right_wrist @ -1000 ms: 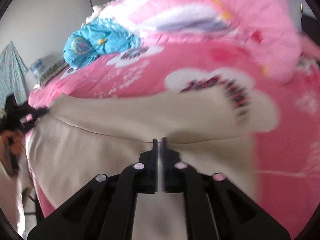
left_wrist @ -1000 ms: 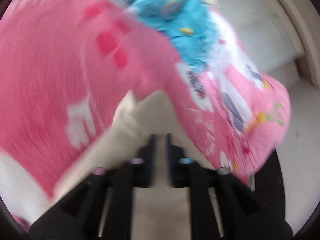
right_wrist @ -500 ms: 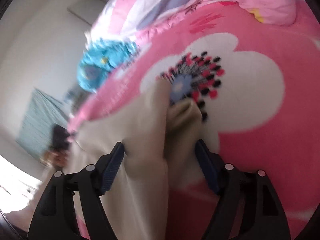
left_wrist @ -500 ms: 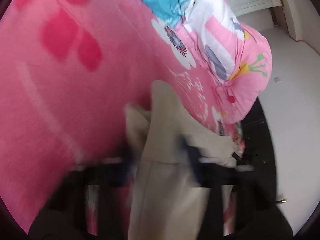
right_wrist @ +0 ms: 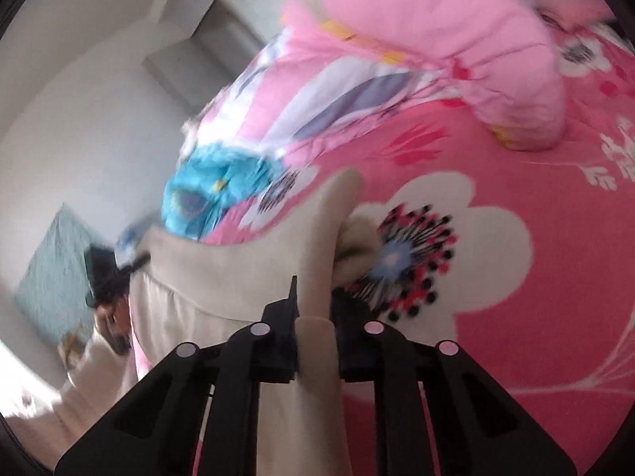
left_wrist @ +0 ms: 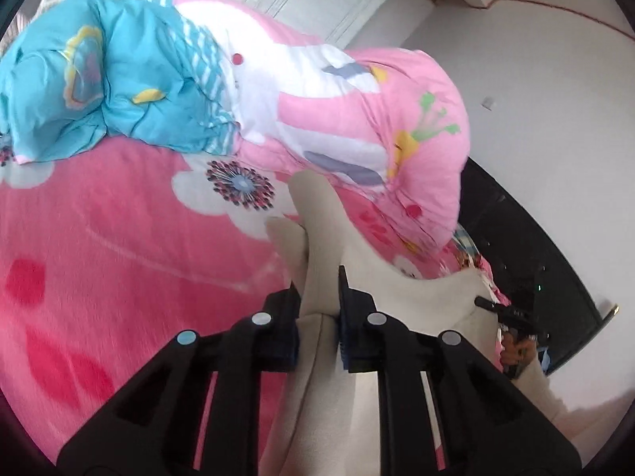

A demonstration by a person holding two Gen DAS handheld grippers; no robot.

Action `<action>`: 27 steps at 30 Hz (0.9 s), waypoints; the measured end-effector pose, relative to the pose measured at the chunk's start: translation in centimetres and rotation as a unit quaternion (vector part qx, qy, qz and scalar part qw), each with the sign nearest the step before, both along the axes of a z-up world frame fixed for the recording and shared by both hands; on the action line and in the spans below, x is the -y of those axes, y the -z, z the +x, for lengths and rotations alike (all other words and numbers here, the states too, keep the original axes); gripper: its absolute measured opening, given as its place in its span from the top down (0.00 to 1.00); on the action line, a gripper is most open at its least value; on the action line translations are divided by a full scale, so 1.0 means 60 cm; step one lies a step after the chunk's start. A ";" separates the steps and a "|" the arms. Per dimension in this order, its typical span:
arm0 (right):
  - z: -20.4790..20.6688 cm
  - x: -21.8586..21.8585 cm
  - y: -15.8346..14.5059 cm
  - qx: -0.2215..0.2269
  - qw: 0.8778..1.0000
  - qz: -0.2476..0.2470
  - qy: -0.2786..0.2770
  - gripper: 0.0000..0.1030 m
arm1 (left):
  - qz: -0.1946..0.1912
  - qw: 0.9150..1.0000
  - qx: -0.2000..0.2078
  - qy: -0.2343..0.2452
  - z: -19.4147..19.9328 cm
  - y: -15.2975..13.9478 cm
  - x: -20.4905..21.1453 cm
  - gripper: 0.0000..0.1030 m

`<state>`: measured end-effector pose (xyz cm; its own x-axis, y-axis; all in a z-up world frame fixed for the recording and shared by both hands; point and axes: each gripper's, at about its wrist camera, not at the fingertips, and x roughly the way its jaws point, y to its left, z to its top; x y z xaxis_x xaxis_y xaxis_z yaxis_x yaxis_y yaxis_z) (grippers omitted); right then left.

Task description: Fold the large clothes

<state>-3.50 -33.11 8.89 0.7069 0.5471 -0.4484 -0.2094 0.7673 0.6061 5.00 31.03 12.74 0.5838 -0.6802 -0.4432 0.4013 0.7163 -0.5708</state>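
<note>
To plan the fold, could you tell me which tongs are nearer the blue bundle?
Left. The left tongs face the blue bundle close ahead; the right tongs see it farther off. Both are closing on the beige garment.

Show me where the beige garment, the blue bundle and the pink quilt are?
beige garment (left_wrist: 317,254): left wrist view, on the bunched fold ahead of the fingers.
blue bundle (left_wrist: 103,91): left wrist view, on its crumpled middle.
pink quilt (right_wrist: 436,31): right wrist view, on its puffy folded edge.

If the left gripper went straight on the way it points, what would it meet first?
Left gripper is closing on the beige garment, which already fills its line. Beyond that fold, it would probably meet the pink bedspread near the pink quilt; depth is unclear.
</note>
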 end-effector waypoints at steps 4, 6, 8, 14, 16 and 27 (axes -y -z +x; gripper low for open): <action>0.067 -0.004 0.082 -0.079 0.995 -0.052 0.022 0.79 | 0.111 0.981 -0.145 -0.071 0.099 0.133 -0.005 0.68; 0.075 -0.007 0.109 -0.091 0.993 -0.067 0.029 0.74 | 0.068 0.981 -0.155 -0.095 0.093 0.155 -0.026 0.67; 0.064 0.005 0.094 -0.099 0.992 -0.063 0.046 0.67 | 0.077 0.976 -0.143 -0.146 0.070 0.133 -0.039 0.59; -0.012 -0.045 -0.032 -0.030 0.945 -0.291 0.149 0.65 | 0.261 0.947 0.000 -0.187 -0.029 0.018 0.045 0.85; -0.014 -0.091 -0.045 -0.006 0.970 -0.222 0.093 0.65 | 0.188 0.975 0.010 -0.114 -0.042 0.007 0.097 0.85; 0.006 -0.201 0.084 -0.038 0.983 -0.180 0.009 1.00 | -0.113 0.973 -0.135 -0.151 -0.053 0.193 0.075 0.97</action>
<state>-3.14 -21.03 3.87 0.6719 0.3311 -0.6625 -0.1585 0.9381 0.3080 1.82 26.53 1.18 0.6555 -0.5930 -0.4676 0.0052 0.6227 -0.7824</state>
